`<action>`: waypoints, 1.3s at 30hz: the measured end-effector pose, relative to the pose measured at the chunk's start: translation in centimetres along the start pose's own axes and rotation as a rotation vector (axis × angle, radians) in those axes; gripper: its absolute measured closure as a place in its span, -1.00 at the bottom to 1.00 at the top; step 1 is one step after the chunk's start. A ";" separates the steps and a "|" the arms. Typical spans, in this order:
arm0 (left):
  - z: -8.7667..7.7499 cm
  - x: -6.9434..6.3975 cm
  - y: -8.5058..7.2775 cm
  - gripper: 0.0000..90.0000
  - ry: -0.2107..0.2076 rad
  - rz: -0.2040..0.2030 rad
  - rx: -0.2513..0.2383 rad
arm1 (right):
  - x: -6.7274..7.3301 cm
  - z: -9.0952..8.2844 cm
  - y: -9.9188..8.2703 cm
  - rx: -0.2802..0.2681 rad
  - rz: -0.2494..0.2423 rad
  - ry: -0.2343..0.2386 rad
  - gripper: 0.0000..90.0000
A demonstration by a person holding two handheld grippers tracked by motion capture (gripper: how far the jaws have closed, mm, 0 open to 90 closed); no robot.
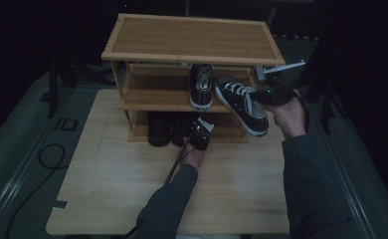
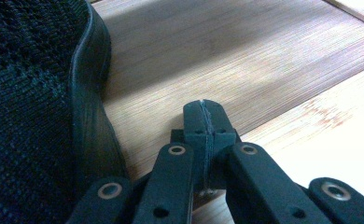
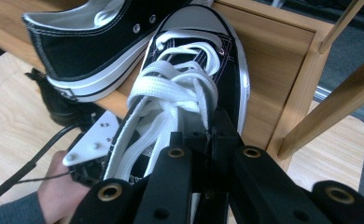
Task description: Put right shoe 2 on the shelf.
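Observation:
A black canvas sneaker with white laces [image 1: 242, 103] [image 3: 194, 79] hangs tilted at the right end of the bamboo rack's middle shelf [image 1: 152, 92], toe toward the shelf. My right gripper [image 1: 257, 97] [image 3: 213, 133] is shut on its side wall beside the laces. Its twin sneaker [image 1: 201, 85] [image 3: 91, 42] stands on that shelf just to the left. My left gripper [image 1: 198, 130] [image 2: 203, 119] is shut with nothing in it, low at the bottom shelf [image 2: 227, 56], beside a black knit shoe [image 2: 31, 102] [image 1: 181, 128].
The three-level bamboo rack [image 1: 192, 37] stands at the far side of a light wooden table [image 1: 122, 189]. A second dark shoe [image 1: 158, 129] sits on the bottom level. Rack uprights [image 3: 306, 93] are close to the right of the held sneaker. Cables [image 1: 48, 154] lie on the floor at left.

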State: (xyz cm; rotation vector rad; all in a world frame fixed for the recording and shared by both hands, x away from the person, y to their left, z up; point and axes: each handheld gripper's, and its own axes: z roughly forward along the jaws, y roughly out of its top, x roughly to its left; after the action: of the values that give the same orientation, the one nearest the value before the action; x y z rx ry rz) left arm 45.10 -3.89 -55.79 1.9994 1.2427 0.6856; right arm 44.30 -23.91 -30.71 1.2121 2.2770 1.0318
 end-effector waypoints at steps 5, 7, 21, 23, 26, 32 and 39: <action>0.0 0.0 0.0 0.99 0.002 0.000 0.000 | 0.4 0.6 0.0 -0.004 0.007 -0.009 0.96; 0.0 0.0 0.0 0.99 0.005 0.001 0.000 | 0.4 0.7 0.0 -0.019 0.021 -0.013 0.96; 0.0 0.0 0.0 0.99 0.005 0.004 0.002 | 0.8 1.6 0.4 -0.069 0.076 -0.029 0.96; 0.0 0.0 0.0 0.99 0.005 0.001 0.000 | 1.0 1.8 0.3 -0.055 0.060 -0.052 0.95; 0.0 0.0 0.0 0.99 0.001 0.002 0.001 | 0.8 1.8 0.1 -0.043 0.057 -0.053 0.92; 0.0 0.0 0.0 0.99 0.001 0.003 0.002 | 0.3 1.4 0.0 -0.042 0.070 -0.031 0.69; 0.0 -0.1 0.0 0.99 0.001 0.002 0.001 | 0.1 0.1 -0.1 -0.077 0.071 -0.007 0.61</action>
State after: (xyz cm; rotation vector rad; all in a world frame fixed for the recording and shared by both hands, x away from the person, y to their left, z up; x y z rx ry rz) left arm 45.08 -3.93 -55.81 2.0021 1.2422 0.6869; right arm 44.26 -23.82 -30.83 1.2706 2.1816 1.1280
